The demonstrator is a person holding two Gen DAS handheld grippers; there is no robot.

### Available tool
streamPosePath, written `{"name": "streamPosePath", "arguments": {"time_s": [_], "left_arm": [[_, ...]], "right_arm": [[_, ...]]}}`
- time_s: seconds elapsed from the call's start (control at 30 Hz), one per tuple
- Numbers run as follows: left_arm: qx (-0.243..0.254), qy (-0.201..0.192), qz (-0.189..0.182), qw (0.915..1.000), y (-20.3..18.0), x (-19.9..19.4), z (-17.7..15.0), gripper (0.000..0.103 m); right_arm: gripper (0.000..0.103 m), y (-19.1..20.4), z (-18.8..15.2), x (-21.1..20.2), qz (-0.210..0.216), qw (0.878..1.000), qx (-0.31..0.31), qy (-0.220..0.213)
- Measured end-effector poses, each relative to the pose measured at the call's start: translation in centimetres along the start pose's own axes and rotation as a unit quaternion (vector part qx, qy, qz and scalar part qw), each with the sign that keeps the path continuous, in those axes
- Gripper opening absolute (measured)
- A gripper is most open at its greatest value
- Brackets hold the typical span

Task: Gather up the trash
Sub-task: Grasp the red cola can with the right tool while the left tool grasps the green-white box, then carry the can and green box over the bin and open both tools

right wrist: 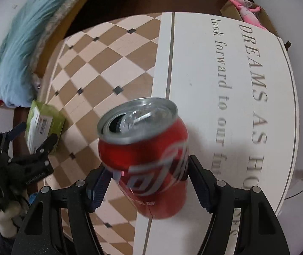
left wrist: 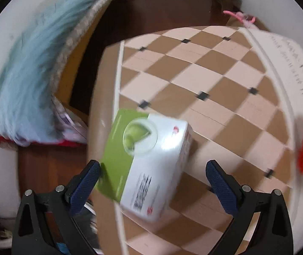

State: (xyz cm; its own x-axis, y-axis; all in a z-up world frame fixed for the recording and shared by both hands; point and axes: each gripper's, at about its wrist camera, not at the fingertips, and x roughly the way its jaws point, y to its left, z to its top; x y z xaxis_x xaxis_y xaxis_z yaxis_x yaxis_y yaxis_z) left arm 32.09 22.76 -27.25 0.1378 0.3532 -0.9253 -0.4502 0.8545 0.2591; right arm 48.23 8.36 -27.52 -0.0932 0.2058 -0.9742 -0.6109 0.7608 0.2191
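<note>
Red aluminium marks the right side of the job: an opened red drink can with a silver top sits between the blue-padded fingers of the right hand-held gripper, the pads pressed to its sides, so this gripper appears clamped on the can. The can is tilted, and whether its base touches the white lettered part of the counter cannot be told.

On the left, the green and white cardboard box lies at the edge of the checkered brown and cream counter, between the fingers of the left hand-held gripper. Its jaws stand wide, with clear gaps on both sides of the box, so nothing is gripped yet. The right wrist view shows the same gripper straddling the box near the counter's edge.

The step in hand looks like picking up: one piece of trash secured, the second lined up. The next move probably calls for the left jaws to narrow across the box's shorter width, squarely enough that the smooth carton does not twist or slide off the edge. No bin shows in either view, so where the items go cannot be judged. A pale blue fluffy blanket lies beyond the counter.
</note>
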Motion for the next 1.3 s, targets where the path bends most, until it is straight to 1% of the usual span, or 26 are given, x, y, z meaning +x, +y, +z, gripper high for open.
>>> {"name": "streamPosePath", "arguments": {"time_s": [0.03, 0.07, 0.2, 0.27, 0.33, 0.43, 0.47, 0.5, 0.6, 0.63, 0.7, 0.8, 0.93, 1.03, 1.07, 1.17, 1.23, 1.3], "left_arm": [[0.001, 0.003, -0.006, 1.0, -0.1, 0.3, 0.2, 0.099], [-0.003, 0.007, -0.01, 0.9999, 0.0, 0.6, 0.2, 0.083], [-0.026, -0.002, -0.016, 0.9995, 0.5, 0.4, -0.5, 0.081], [-0.036, -0.007, -0.018, 0.9992, 0.6, 0.1, -1.1, 0.081], [-0.046, -0.008, -0.022, 0.9987, 0.9, -0.2, -1.7, 0.081], [-0.064, 0.004, -0.048, 0.9968, 1.3, -0.8, -2.8, 0.081], [-0.072, 0.007, -0.058, 0.9957, 1.3, -1.2, -3.5, 0.081], [-0.078, 0.006, -0.064, 0.9949, 1.2, -1.6, -4.2, 0.081], [-0.089, 0.005, -0.078, 0.993, 0.6, -2.6, -6.6, 0.081], [-0.091, 0.005, -0.077, 0.9929, 0.5, -2.8, -7.2, 0.081], [-0.1, 0.006, -0.089, 0.9909, 0.4, -3.3, -8.6, 0.081], [-0.103, -0.002, -0.096, 0.9901, 0.1, -4.7, -10.7, 0.081], [-0.113, -0.016, -0.116, 0.9867, 0.4, -7.8, -13.5, 0.081], [-0.126, -0.025, -0.132, 0.983, 0.6, -10.3, -15.5, 0.081], [-0.129, -0.026, -0.138, 0.9817, 0.7, -10.9, -15.9, 0.081], [-0.127, -0.021, -0.144, 0.9812, 0.1, -11.9, -17.7, 0.081], [-0.122, -0.012, -0.137, 0.9829, -0.6, -11.5, -18.4, 0.081], [-0.117, 0.004, -0.132, 0.9843, -1.5, -10.2, -19.0, 0.081]], "right_arm": [[0.072, -0.1, 0.4, 0.3, -0.003, 1.0, 0.006, 0.0], [0.072, -0.1, 0.8, 0.7, -0.007, 1.0, 0.009, 0.004], [0.072, -0.8, 1.3, 3.1, -0.001, 0.999, 0.031, 0.021], [0.073, -0.8, 0.9, 4.1, 0.005, 0.999, 0.036, 0.025], [0.072, -0.3, 0.3, 4.2, -0.009, 1.0, 0.025, 0.014], [0.072, 0.6, -0.9, 4.4, -0.011, 1.0, 0.0, 0.016], [0.067, 0.8, -1.4, 4.4, -0.013, 1.0, -0.009, 0.012], [0.067, 1.0, -1.9, 4.3, -0.015, 1.0, -0.014, 0.01], [0.067, 1.1, -4.2, 3.7, -0.004, 1.0, -0.027, 0.004], [0.067, 1.1, -5.7, 3.6, 0.003, 1.0, -0.03, 0.003], [0.067, 0.9, -7.8, 3.3, 0.016, 0.999, -0.034, 0.005], [0.067, 1.0, -12.0, 2.3, 0.022, 0.999, -0.034, -0.009], [0.067, 0.7, -17.9, 1.2, 0.033, 0.999, -0.012, -0.031], [0.067, 0.1, -20.9, 0.8, 0.037, 0.998, 0.009, -0.043], [0.067, 0.1, -21.7, 1.0, 0.043, 0.998, 0.015, -0.044], [0.067, 0.7, -23.0, 1.9, 0.038, 0.998, 0.02, -0.045], [0.067, 1.0, -23.5, 2.5, 0.032, 0.998, 0.022, -0.044], [0.067, 0.9, -23.8, 2.9, 0.024, 0.998, 0.019, -0.047]]}}
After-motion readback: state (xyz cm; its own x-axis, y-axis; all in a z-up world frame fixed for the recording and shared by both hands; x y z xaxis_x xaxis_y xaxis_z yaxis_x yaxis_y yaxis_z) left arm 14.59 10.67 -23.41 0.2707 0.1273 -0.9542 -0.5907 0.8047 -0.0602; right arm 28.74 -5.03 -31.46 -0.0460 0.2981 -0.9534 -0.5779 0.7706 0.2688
